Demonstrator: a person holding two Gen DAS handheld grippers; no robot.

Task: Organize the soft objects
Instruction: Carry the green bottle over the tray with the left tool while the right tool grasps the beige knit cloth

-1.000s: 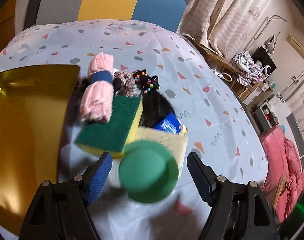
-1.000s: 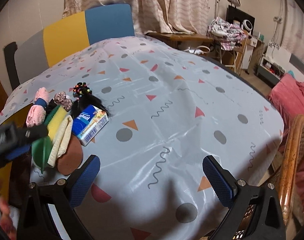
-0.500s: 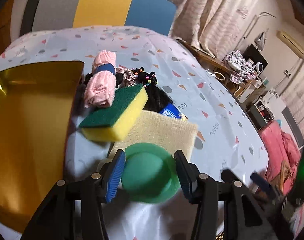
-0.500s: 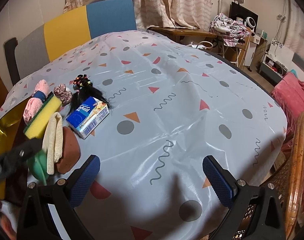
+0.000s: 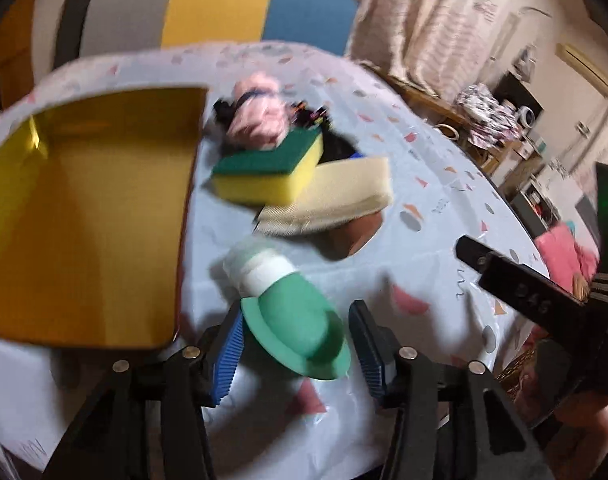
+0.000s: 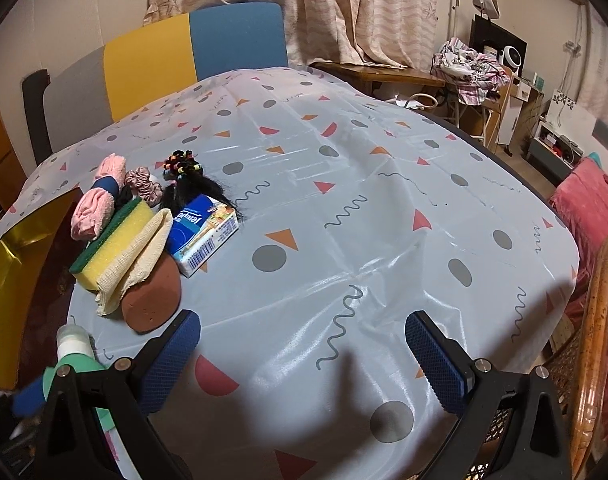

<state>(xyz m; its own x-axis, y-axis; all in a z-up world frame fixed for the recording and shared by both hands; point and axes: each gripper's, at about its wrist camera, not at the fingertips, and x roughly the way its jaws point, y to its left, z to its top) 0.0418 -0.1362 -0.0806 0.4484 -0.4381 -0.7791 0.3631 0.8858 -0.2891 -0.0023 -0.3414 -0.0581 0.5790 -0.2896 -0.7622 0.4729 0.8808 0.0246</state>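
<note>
Tray [image 5: 84, 216] of gold lies left of the left gripper [image 5: 296, 344]; its fingers [image 5: 228, 348], half closed, clamp the green-and-white soft toy [image 5: 292, 316], long axis pointing ahead; the right gripper [image 6: 304, 356] hangs wide open and empty over the table [image 6: 364, 208], farther off

Striped chair [image 6: 192, 52], curtains [image 6: 344, 12], patterned tablecloth [image 6: 344, 200], wicker chair [image 6: 596, 320]
</note>
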